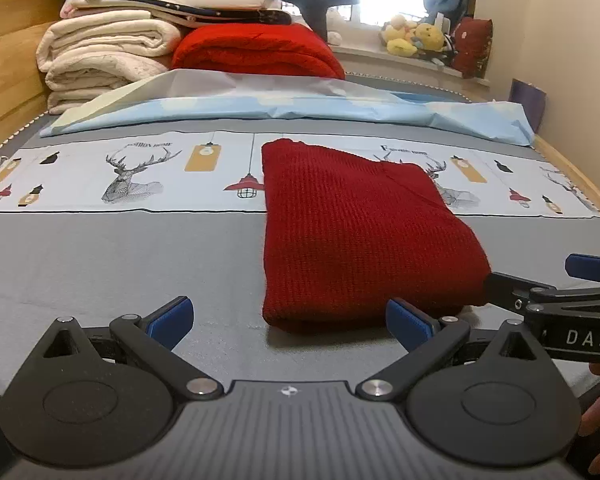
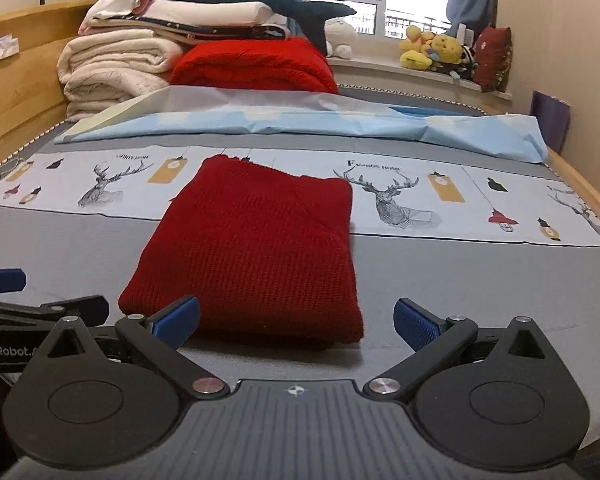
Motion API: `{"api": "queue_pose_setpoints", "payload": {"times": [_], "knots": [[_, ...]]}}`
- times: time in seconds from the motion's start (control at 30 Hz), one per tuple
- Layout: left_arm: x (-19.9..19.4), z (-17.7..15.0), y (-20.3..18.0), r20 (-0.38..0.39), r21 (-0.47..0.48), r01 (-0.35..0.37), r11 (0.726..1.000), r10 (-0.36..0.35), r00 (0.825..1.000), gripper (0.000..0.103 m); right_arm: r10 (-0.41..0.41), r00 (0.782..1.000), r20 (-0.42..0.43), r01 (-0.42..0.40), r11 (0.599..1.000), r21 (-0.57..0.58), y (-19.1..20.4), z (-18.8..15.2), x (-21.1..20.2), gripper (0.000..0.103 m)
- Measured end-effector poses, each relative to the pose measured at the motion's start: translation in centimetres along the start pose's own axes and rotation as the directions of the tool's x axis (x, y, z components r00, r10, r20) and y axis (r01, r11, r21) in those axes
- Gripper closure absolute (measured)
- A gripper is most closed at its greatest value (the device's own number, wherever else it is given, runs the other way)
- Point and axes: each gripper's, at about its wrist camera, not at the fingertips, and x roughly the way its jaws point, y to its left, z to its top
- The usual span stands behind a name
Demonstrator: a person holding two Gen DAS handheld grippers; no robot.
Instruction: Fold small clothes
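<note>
Both the left gripper [image 1: 290, 322] and right gripper [image 2: 296, 322] sit low and level, jaws spread wide, flanking the folded red sweater [image 1: 356, 232].

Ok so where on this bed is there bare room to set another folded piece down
Free: the grey sheet left of the red knit, and the strip right of it. Crowded: the headboard end, under stacked blankets and the light blue cover.

Bare grey bed [image 1: 100, 264] lies open at 9 o'clock of the folded red sweater [image 1: 352, 240]. At 12 o'clock, the blue sheet [image 1: 284, 110] and stacked blankets [image 1: 108, 52] block passage.
</note>
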Motion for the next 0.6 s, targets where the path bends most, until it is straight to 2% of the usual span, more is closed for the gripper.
{"api": "queue_pose_setpoints", "payload": {"times": [0.6], "knots": [[0.66,0.23,0.44,-0.011,-0.019,0.004,1.000,-0.004,1.000,0.001,0.008,1.000,0.000,-0.008,1.000,0.000,0.45,0.33,0.46,0.001]]}}
